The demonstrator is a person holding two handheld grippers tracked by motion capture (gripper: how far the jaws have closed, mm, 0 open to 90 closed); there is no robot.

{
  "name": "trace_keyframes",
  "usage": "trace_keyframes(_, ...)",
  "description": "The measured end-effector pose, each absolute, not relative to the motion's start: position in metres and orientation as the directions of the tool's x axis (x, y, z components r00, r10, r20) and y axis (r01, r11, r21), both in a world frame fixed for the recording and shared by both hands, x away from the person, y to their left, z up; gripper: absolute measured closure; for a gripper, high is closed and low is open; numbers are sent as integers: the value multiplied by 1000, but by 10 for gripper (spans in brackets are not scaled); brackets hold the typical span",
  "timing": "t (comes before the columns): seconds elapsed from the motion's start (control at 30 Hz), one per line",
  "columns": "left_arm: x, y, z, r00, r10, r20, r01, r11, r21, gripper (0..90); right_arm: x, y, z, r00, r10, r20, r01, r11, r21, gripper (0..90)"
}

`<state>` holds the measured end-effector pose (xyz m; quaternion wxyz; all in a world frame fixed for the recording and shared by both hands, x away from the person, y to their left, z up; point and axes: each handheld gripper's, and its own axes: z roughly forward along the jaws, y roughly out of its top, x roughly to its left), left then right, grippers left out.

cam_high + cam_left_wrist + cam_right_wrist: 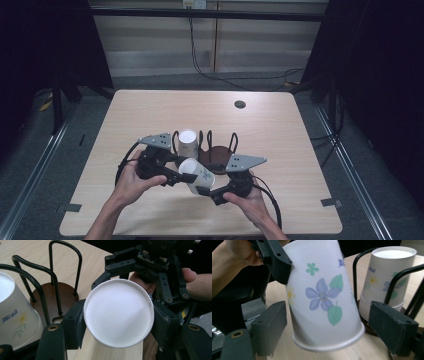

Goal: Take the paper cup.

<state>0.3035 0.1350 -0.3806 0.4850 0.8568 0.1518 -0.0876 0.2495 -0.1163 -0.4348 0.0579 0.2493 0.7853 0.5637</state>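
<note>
Your left gripper (176, 176) clamps the paper cup (196, 175) above the table (150, 107), beside the rack (212, 150); your right gripper (322, 340) fingers stand apart around it, not touching

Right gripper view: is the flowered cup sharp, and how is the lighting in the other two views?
Right gripper view: the held cup is soft along its lower rim, its flowers readable. Left gripper view: the cup's white bottom is bright and nearly featureless, with a faint grey shadow at its right. High view: the table is evenly lit, the surroundings dark.
</note>
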Motion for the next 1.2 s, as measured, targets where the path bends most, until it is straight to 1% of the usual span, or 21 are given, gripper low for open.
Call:
trace_keyframes(0.3,300,128,-382,940,150,-306,340,-482,808,370,250,-111,-441,-881,433,189,321,256,912,168)
trace_keyframes(0.37,300,128,-382,939,144,-313,343,-476,810,370,250,-110,-441,-886,427,179,311,262,914,206)
trace_keyframes(0.47,301,129,-382,937,146,-318,348,-473,809,370,249,-111,-441,-890,422,173,301,256,919,237)
trace_keyframes(0.67,303,130,-384,931,141,-336,363,-462,809,367,249,-111,-441,-894,415,168,295,263,919,264)
trace_keyframes(0.83,304,130,-388,921,142,-364,387,-445,807,354,250,-113,-439,-891,412,192,323,277,905,278)
trace_keyframes(0.97,303,130,-388,930,140,-339,365,-445,818,345,251,-115,-438,-889,409,204,334,276,901,287)
trace_keyframes(1.07,303,131,-388,931,146,-336,365,-430,826,298,251,-116,-437,-890,405,210,339,281,898,295)
trace_keyframes(1.13,304,131,-389,931,151,-332,364,-430,826,292,250,-116,-436,-889,406,211,342,284,896,298)
trace_keyframes(1.2,304,130,-391,931,155,-329,364,-433,825,241,251,-116,-437,-888,408,214,347,286,893,300)
